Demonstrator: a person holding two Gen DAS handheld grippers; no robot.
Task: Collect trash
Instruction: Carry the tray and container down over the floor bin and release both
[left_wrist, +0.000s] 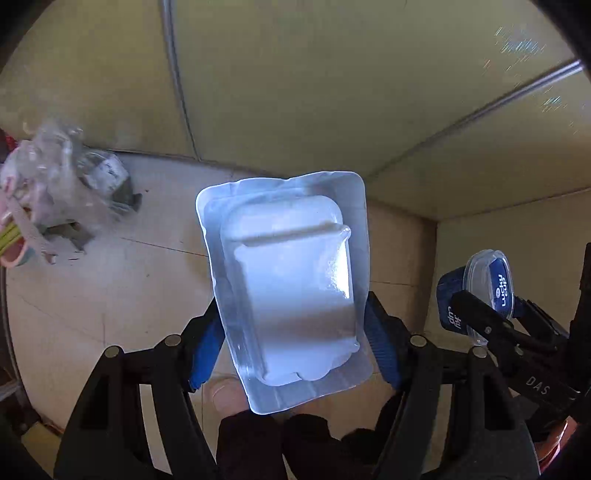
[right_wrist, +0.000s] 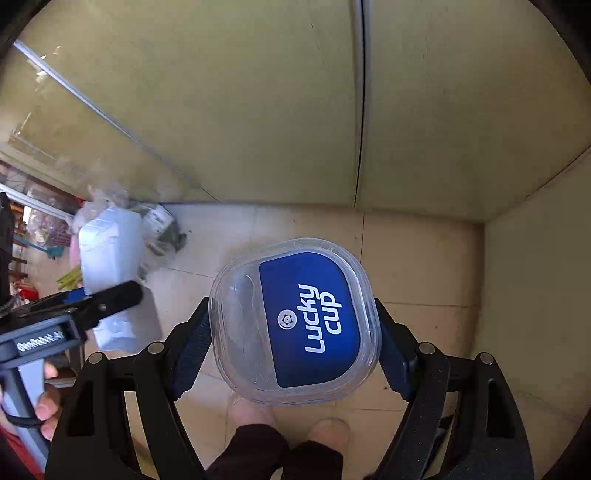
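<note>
Tray (left_wrist: 291, 284): clear plastic blister tray, rectangular, rounded corners, white moulded centre; centre of the left wrist view, long axis near vertical, clamped at its 2 long edges.
Lid (right_wrist: 295, 325): clear rounded-square plastic lid, blue "Lucky cup" label; centre of the right wrist view, flat face to camera, clamped at 2 opposite edges.
Trash pile (left_wrist: 62, 195): crumpled clear plastic and wrappers, blurred; left edge, on the tiled floor.

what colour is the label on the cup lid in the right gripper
Dark blue with white "Lucky cup" lettering, on the clear cup lid; clearest in the right wrist view.
</note>
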